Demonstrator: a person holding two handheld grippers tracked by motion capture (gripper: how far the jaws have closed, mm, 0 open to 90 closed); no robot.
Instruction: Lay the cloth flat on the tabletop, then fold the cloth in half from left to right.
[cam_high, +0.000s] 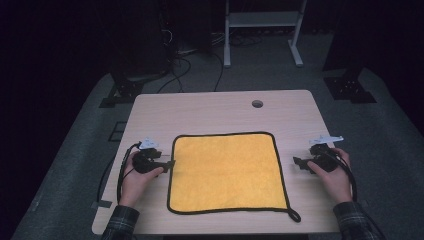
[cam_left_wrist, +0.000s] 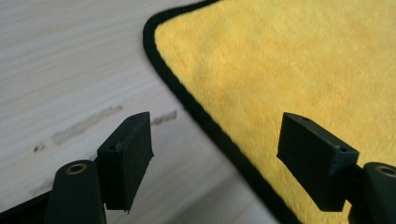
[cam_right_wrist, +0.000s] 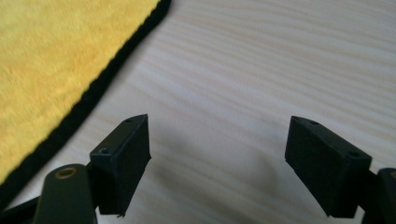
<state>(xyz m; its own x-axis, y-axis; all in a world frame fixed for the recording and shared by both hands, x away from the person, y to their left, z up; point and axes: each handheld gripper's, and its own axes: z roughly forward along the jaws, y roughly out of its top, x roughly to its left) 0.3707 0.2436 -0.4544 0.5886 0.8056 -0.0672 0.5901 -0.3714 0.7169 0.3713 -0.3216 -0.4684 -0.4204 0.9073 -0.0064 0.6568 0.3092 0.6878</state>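
A yellow cloth (cam_high: 227, 172) with a black hem lies flat in the middle of the wooden table (cam_high: 220, 110). My left gripper (cam_high: 170, 163) sits at the cloth's left edge, open, its jaws pointing right. In the left gripper view the jaws straddle the black hem (cam_left_wrist: 219, 135) of the yellow cloth (cam_left_wrist: 299, 70) without pressing on it. My right gripper (cam_high: 297, 162) rests on bare wood a little to the right of the cloth, open and pointing left. In the right gripper view the cloth (cam_right_wrist: 51, 60) lies at the upper left, with only wood between the jaws.
A small black loop (cam_high: 295, 216) hangs off the cloth's near right corner. A round hole (cam_high: 257, 103) sits in the table's far side. Beyond the table stand a white frame (cam_high: 262, 30) and loose cables (cam_high: 185, 65) on the grey floor.
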